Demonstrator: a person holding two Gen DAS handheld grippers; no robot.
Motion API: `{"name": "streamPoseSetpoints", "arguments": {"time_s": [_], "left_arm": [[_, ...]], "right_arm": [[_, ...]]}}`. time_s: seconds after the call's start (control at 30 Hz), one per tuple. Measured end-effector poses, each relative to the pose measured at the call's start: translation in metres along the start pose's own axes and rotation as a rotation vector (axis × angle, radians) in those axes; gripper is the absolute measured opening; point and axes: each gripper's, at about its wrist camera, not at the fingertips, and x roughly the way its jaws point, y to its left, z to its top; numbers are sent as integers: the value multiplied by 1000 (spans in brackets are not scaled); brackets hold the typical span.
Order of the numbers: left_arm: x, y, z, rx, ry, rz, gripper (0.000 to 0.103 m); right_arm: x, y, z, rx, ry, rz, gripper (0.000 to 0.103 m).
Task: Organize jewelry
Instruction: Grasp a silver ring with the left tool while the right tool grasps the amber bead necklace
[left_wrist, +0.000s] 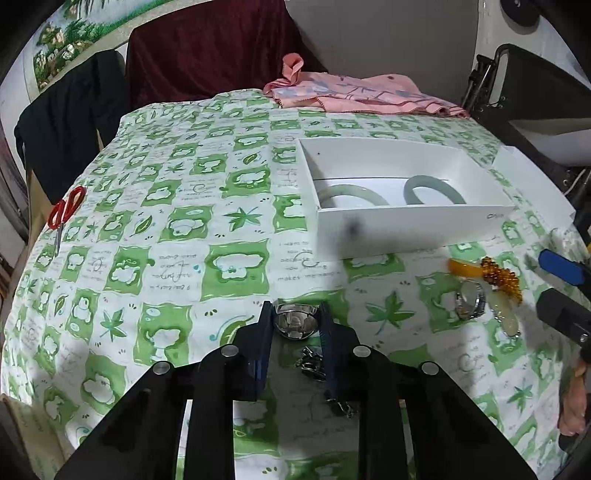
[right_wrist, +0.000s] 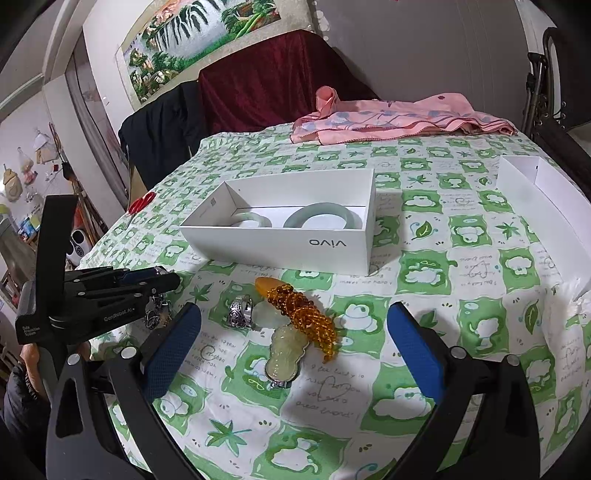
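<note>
On the bench, the left gripper (left_wrist: 295, 319) had its fingers clamped on a silver watch (left_wrist: 295, 320), chain band trailing beneath. Its polished, rounded metal case looked slippery; its sides seemed the best hold. The right gripper (right_wrist: 293, 325) stood apart, empty, over the amber beads (right_wrist: 303, 317).

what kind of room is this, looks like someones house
Most likely a lived-in home room, not a shop or lab. A table wears a green-and-white patterned cloth, a pink towel lies at its far edge, and a landscape picture hangs on the wall.
</note>
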Motion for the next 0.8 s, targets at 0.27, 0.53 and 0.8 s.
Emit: {"name": "streamPoseSetpoints", "arguments": {"time_s": [0.27, 0.53, 0.8], "left_arm": [[-11, 6, -3, -29, -42, 5, 24], [-13, 8, -4, -31, -47, 0, 24], [-9, 4, -6, -22, -32, -5, 25]], "right_arm": [[4, 9, 8, -70, 9, -33, 82], [21, 5, 10, -91, 75, -54, 58], [37, 3, 6, -73, 164, -14, 17]]}}
